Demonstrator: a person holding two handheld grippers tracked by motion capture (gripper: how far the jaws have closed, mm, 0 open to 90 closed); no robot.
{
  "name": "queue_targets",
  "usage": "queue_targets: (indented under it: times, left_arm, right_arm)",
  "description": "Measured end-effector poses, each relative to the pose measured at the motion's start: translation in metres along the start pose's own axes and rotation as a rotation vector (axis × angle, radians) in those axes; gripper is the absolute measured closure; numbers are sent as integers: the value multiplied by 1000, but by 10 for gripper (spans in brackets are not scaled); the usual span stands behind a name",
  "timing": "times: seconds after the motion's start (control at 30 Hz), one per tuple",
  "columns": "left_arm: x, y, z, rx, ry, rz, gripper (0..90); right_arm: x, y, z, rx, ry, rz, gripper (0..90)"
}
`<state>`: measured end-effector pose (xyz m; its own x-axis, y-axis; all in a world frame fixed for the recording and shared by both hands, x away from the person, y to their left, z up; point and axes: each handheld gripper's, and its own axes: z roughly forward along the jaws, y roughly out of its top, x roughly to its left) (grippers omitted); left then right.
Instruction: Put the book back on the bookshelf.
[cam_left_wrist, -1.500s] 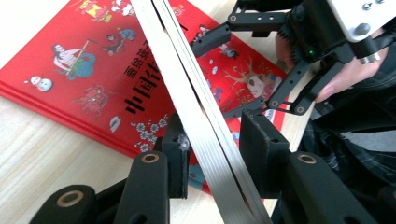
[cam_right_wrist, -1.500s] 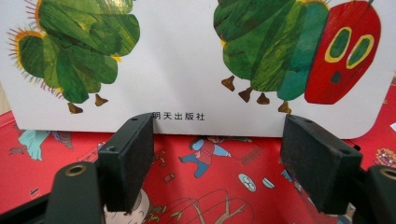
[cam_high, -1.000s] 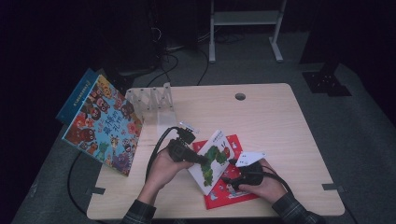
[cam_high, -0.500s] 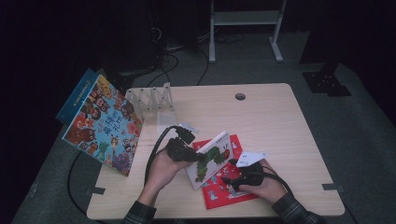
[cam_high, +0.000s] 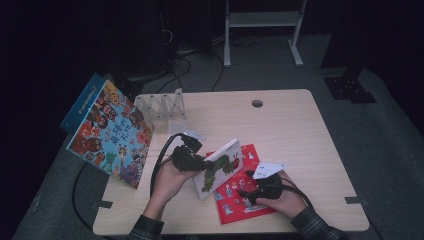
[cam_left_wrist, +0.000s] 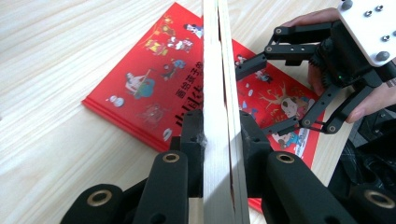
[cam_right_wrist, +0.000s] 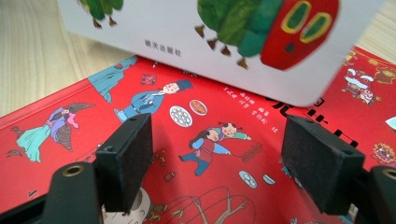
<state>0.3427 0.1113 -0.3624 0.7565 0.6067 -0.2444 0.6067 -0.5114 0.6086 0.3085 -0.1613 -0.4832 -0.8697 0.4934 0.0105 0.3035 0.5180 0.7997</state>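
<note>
The caterpillar board book (cam_left_wrist: 219, 93) is sitting pinched edge-on in the left gripper (cam_left_wrist: 220, 140); the right gripper (cam_right_wrist: 215, 163), jaws spread, is hovering over, perhaps touching, the red picture book (cam_right_wrist: 187, 154) beneath.

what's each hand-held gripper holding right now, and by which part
The left hand-held gripper clamps the white caterpillar book by its edge. The right hand-held gripper is open above the red book, holding nothing.

Pale wood table (cam_high: 300, 135), grey floor (cam_high: 380, 125), white frame (cam_high: 260, 22), dark surroundings.
</note>
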Motion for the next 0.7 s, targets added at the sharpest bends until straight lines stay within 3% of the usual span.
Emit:
queue_targets:
  times: [0.7]
  left_arm:
    - [28,-16,-46,-92,49,-85,760]
  right_arm:
    - [0,0,0,-1,-1,-2,238]
